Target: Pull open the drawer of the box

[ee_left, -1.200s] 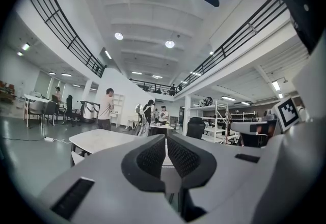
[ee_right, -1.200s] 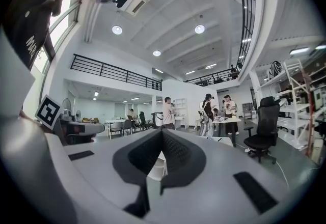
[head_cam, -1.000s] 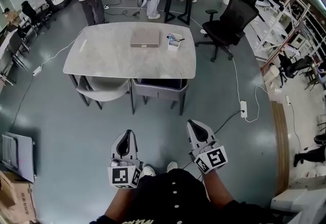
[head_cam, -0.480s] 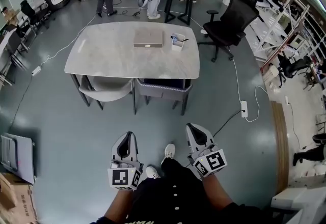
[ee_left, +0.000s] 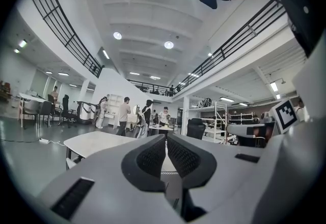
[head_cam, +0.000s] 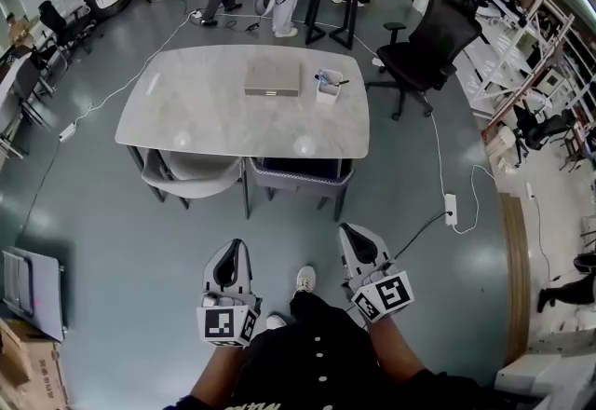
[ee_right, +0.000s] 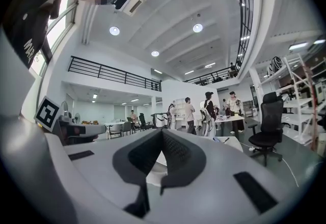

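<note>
The flat beige box (head_cam: 273, 78) lies on the far middle of the grey oval table (head_cam: 186, 110), its drawer front facing me and closed. I stand on the floor well short of the table. My left gripper (head_cam: 233, 247) and right gripper (head_cam: 350, 231) are held low in front of me, both pointing toward the table and far from the box. In the left gripper view the left gripper (ee_left: 166, 139) has its jaws pressed together with nothing between them. The right gripper (ee_right: 162, 135) is shut and empty too.
A white holder with pens (head_cam: 326, 86) stands just right of the box. Two chairs (head_cam: 191, 171) (head_cam: 298, 171) are tucked under the table's near side. A black office chair (head_cam: 428, 35) and a floor power strip (head_cam: 451, 208) are to the right. People stand behind the table.
The table has drawn slightly nearer as I step forward. A person at the back has walked to the right. Both grippers stay shut in the same low position.
</note>
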A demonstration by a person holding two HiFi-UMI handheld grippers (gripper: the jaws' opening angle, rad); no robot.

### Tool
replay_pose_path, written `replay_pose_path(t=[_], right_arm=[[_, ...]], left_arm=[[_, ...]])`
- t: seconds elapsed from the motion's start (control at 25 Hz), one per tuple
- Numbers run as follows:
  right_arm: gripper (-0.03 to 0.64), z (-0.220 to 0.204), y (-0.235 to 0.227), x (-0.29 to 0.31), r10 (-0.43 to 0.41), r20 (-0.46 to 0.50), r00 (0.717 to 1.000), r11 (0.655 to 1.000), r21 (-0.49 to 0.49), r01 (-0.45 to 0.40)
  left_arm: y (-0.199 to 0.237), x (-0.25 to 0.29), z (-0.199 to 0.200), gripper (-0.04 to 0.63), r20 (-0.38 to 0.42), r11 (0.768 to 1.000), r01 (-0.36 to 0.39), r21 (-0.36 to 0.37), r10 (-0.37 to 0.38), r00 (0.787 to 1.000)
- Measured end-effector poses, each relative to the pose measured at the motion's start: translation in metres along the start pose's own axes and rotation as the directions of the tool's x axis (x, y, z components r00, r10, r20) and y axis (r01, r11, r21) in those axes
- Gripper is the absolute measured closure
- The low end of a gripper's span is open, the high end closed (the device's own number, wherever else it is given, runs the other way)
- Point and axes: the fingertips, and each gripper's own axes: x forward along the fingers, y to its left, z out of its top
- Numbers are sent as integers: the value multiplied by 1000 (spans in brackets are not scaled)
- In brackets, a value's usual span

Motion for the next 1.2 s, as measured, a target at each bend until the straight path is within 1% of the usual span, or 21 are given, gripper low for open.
replay_pose_path(t=[0.28, 0.48, 0.6, 0.76, 0.88, 1.0, 1.2], right_arm=[[620, 9, -47, 55, 17, 9, 1000, 1000, -11, -17], [620, 7, -81, 85, 34, 6, 999, 999, -9, -34], [620, 8, -101, 99, 39, 12, 999, 999, 0, -39], [620, 11, -121, 111, 54, 7, 999, 999, 4, -54], [620, 10, -139, 120, 71, -4, 997, 997, 1, -71], [620, 3, -154, 127, 75, -12, 997, 997, 5, -75], [620, 1, -165, 143, 82, -20, 996, 997, 19, -81]], left_arm=[[13, 66, 9, 575, 15, 1000, -22, 5, 22, 1000], [8, 114, 5, 575, 9, 1000, -10, 9, 10, 1000], [6, 138, 7, 575, 10, 1000, -19, 14, 19, 1000], [6, 158, 11, 575, 2, 999, -45, 8, 45, 999], [5, 170, 14, 575, 12, 998, -68, 9, 68, 998], [6, 182, 4, 575, -1, 996, -83, 8, 83, 997], [11, 196, 3, 575, -17, 995, -101, 11, 101, 995]])
